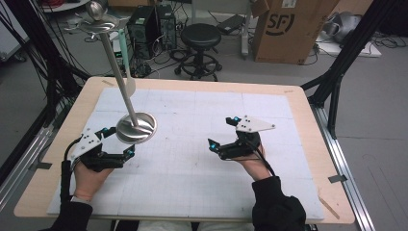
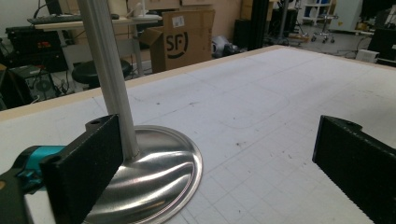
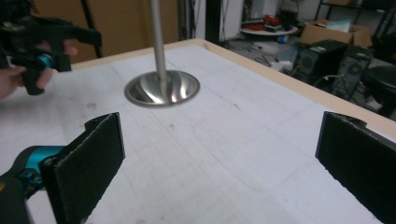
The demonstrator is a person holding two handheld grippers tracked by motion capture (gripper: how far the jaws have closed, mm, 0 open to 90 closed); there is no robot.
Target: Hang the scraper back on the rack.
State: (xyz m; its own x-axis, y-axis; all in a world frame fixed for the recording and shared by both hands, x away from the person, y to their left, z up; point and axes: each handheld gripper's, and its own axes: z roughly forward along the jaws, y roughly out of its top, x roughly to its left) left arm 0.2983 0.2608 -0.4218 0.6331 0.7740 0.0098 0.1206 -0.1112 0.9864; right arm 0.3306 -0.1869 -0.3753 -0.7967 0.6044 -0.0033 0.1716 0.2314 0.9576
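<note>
two hands come in from the near edge of the white mat, each with a gripper. right gripper lies low over bare mat, jaws wide apart and nothing between them, well apart from the metal stand; it looks parked out of the way, or lined up for an approach. left gripper sits just beside the stand's round base, jaws spread, one pad close against the pole's foot, seemingly to steady it rather than grip. farther back the tilted pole rises to a small dish holding a ball. beyond stand a stool and a cardboard box.
</note>
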